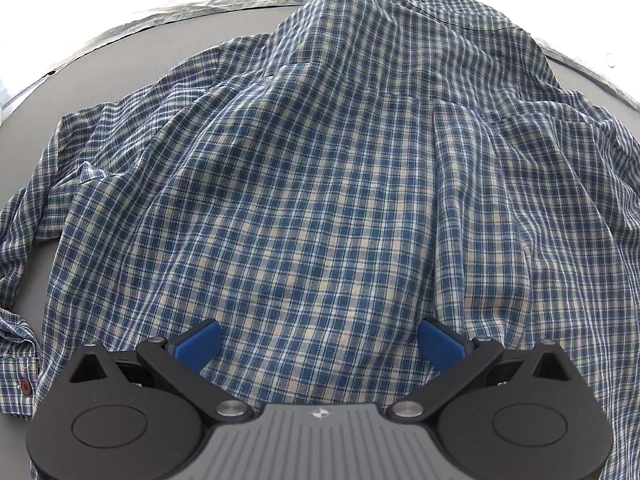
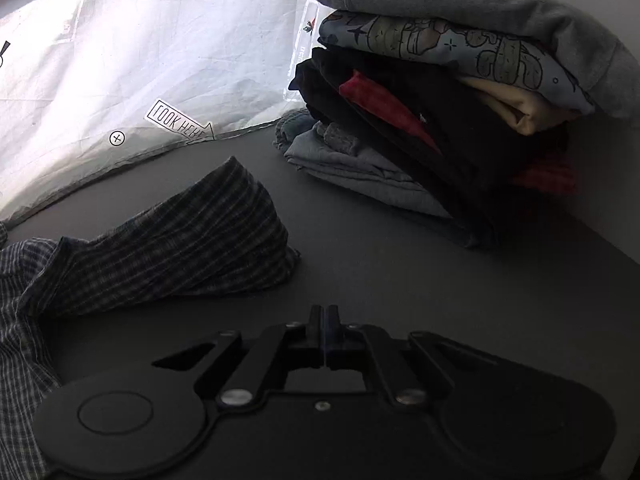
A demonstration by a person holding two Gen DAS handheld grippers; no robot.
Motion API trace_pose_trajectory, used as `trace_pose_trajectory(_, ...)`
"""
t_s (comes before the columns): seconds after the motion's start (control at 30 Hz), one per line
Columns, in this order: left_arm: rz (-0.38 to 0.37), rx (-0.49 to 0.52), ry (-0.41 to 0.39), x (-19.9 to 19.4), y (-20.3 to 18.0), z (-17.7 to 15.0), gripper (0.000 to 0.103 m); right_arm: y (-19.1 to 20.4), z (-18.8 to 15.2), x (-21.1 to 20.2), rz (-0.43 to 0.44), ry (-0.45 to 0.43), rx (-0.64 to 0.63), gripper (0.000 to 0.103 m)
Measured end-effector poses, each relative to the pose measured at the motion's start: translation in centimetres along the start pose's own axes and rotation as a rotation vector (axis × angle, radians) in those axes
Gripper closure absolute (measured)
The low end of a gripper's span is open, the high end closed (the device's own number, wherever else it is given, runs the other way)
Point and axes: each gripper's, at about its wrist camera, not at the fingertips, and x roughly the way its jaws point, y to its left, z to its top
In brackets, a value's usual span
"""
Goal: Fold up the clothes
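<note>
Left gripper (image 1: pixel 319 344): black linkage body with blue pads (image 1: pixel 199 343), nearest the left wrist camera. Jaws spread wide, nothing between them; it hangs over the lower part of the shirt, and whether the pads touch the cloth cannot be told.

Plaid shirt (image 1: pixel 320 184): blue, white and tan check, spread rumpled across the grey worktop (image 1: pixel 120 64), covering most of it in the left wrist view. A sleeve (image 1: pixel 24 216) trails toward the worktop's left edge. A brown button (image 1: pixel 25 387) shows on the hem at the near left. One vertical fold runs down the right half of the cloth.

Right gripper (image 2: pixel 325 312): black, in shadow, fingers pressed together with nothing pinched. It sits over bare worktop, just beside a bunched part of the same shirt that lies on its left.

Stack of folded clothes (image 2: pixel 448 92): at the far right corner of the worktop, well apart from the shirt. Grey garment on top, then a cactus-print piece, cream, black, red and pale blue-grey layers beneath.

White printed sheet (image 2: pixel 140 52): along the far edge, behind the worktop, bearing a label that appears to read "LOOK HERE", though it is partly cut off.
</note>
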Motion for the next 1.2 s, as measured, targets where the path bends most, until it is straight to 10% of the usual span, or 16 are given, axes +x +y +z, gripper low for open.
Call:
trace_pose_trajectory(0.37,-0.004,0.009,0.002,0.1,-0.1,0.6,0.0,2.6,8.6,1.0,0.115,-0.185,-0.069,0.059)
trace_pose_trajectory(0.5,-0.002,0.004,-0.009,0.3,0.2,0.3,0.0,5.0,11.6,4.5,0.152,-0.088,-0.14,0.055)
trace_pose_trajectory(0.87,-0.002,0.003,-0.006,-0.7,-1.0,0.0,0.0,1.9,2.2,4.4,-0.046,0.163,-0.157,0.055)
trace_pose_trajectory(1.2,-0.006,0.015,-0.006,-0.5,-0.9,0.0,0.0,3.9,2.5,1.4,0.055,0.006,-0.286,0.045)
